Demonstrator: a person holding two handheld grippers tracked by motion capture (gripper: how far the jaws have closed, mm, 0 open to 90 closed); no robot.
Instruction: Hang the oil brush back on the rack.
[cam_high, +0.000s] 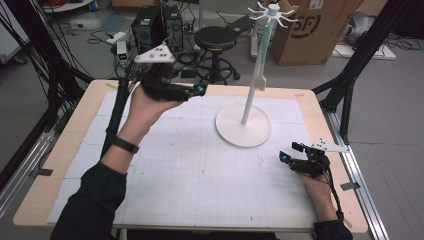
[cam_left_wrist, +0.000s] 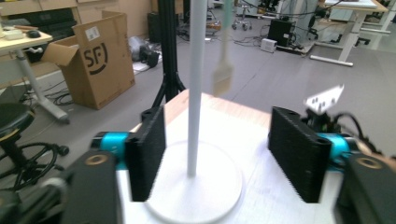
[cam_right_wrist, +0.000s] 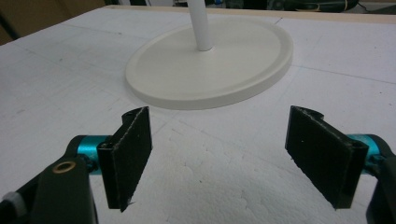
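Observation:
A white stand rises from its round base (cam_high: 243, 125) on the white mat, its pole (cam_high: 254, 75) topped by a ring of hooks (cam_high: 272, 12). A brush (cam_high: 261, 80) with a teal handle and pale bristles hangs from one hook beside the pole. My left gripper (cam_high: 200, 90) is held up over the table's far left, pointing at the stand. In the left gripper view it (cam_left_wrist: 223, 154) is open and empty, with the pole (cam_left_wrist: 196, 93) and the brush (cam_left_wrist: 223, 77) beyond. My right gripper (cam_high: 290, 151) rests low at the right, open (cam_right_wrist: 231, 154) and empty, facing the base (cam_right_wrist: 210, 70).
The white gridded mat (cam_high: 200, 170) covers most of the wooden table. Behind the table stand a cardboard box (cam_high: 320, 30), a black stool (cam_high: 215, 37) and computer towers (cam_high: 155, 25). Black tripod legs (cam_high: 350, 85) stand off the table's right edge.

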